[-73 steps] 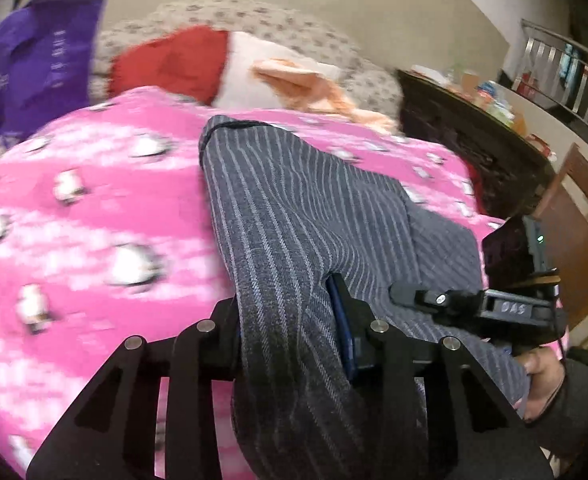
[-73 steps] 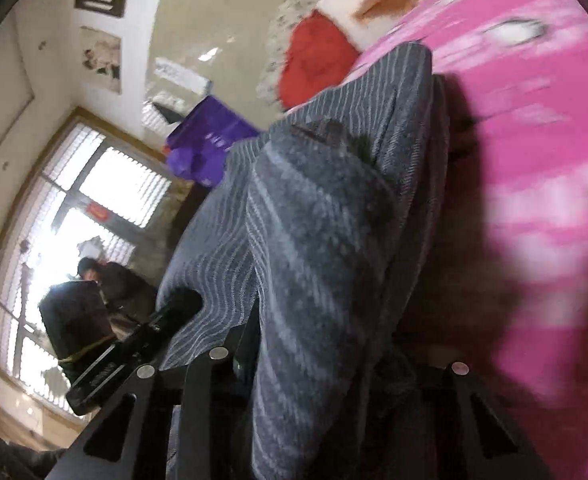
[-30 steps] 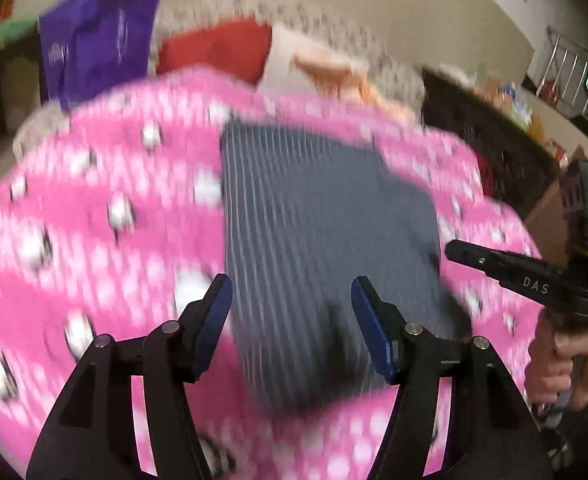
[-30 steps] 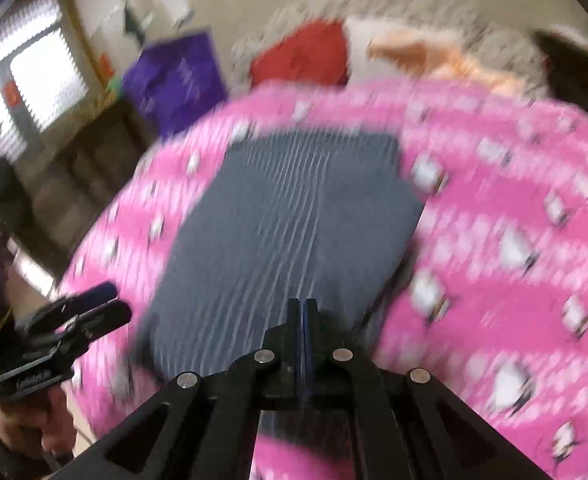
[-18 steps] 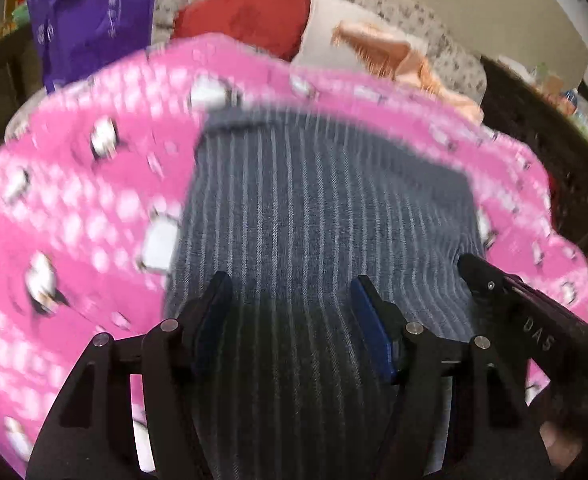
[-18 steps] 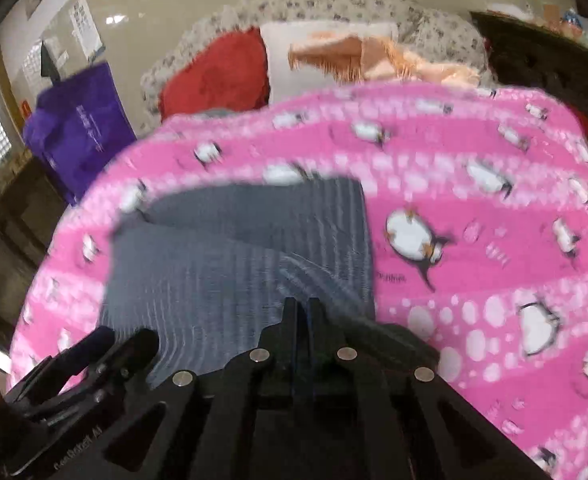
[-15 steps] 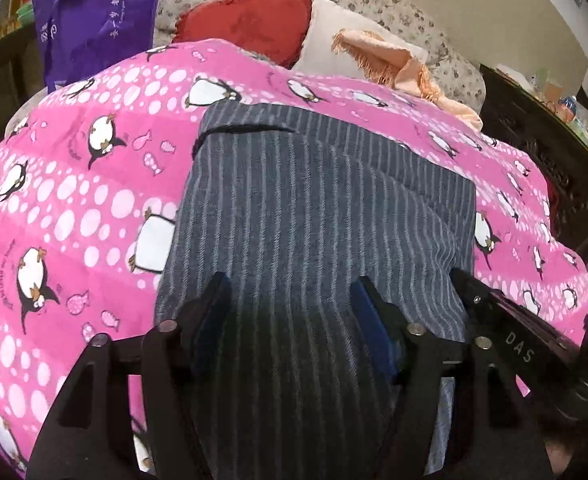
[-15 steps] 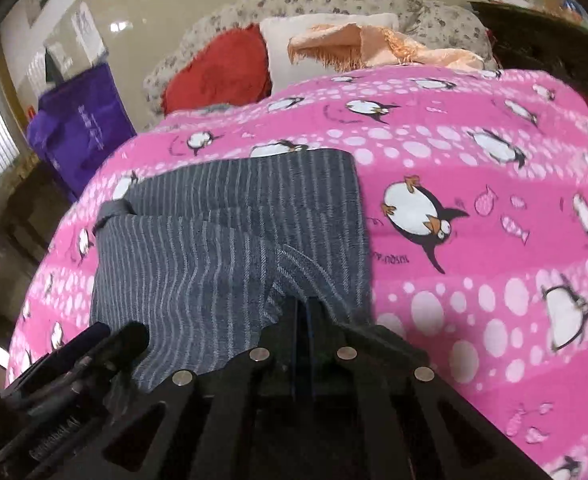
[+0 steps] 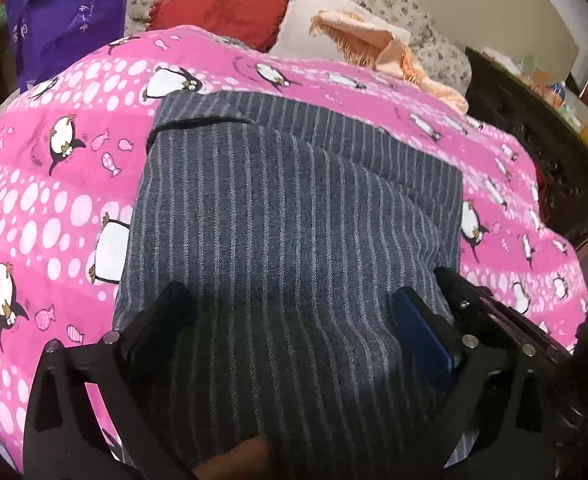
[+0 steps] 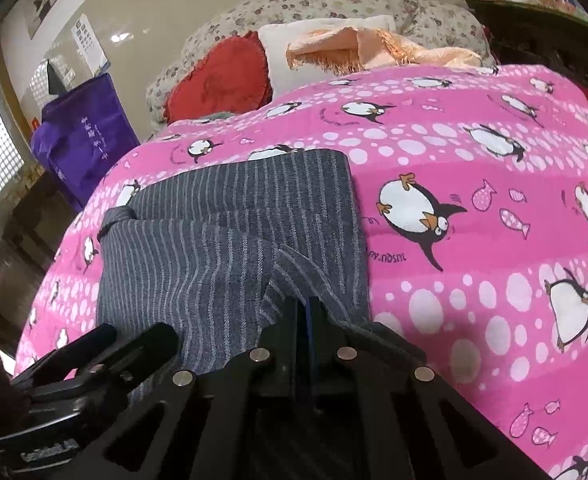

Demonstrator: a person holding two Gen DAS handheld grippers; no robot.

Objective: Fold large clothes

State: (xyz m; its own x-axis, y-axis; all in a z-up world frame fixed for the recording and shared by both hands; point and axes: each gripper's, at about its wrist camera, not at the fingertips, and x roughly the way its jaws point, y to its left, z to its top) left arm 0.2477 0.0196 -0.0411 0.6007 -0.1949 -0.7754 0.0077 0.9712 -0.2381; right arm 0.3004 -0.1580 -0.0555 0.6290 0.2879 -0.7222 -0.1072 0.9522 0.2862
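A grey pinstriped garment (image 9: 294,200) lies folded in a rough rectangle on a pink penguin blanket (image 9: 54,200). My left gripper (image 9: 290,294) hovers low over its near part. Its jaws are opening and stand wide apart, the cloth under them and nothing pressed between the pads. My right gripper (image 10: 304,304) is shut at the garment's (image 10: 214,248) near right corner, where a raised ridge of cloth runs into its fingertips. From the left wrist camera, the right gripper (image 9: 454,284) rests at the garment's right edge. The left gripper (image 10: 134,340) shows at the lower left of the right wrist view.
Past the blanket (image 10: 474,280) are a red cushion (image 9: 222,4), a white pillow (image 9: 318,20) and an orange fringed cloth (image 9: 394,56). A purple bag (image 9: 62,12) stands at the far left. Dark wooden furniture (image 9: 534,152) borders the right side.
The garment, earlier lifted in both grippers, now lies flat on the blanket. Both grippers came down close over it. The left jaws let go and spread wider.
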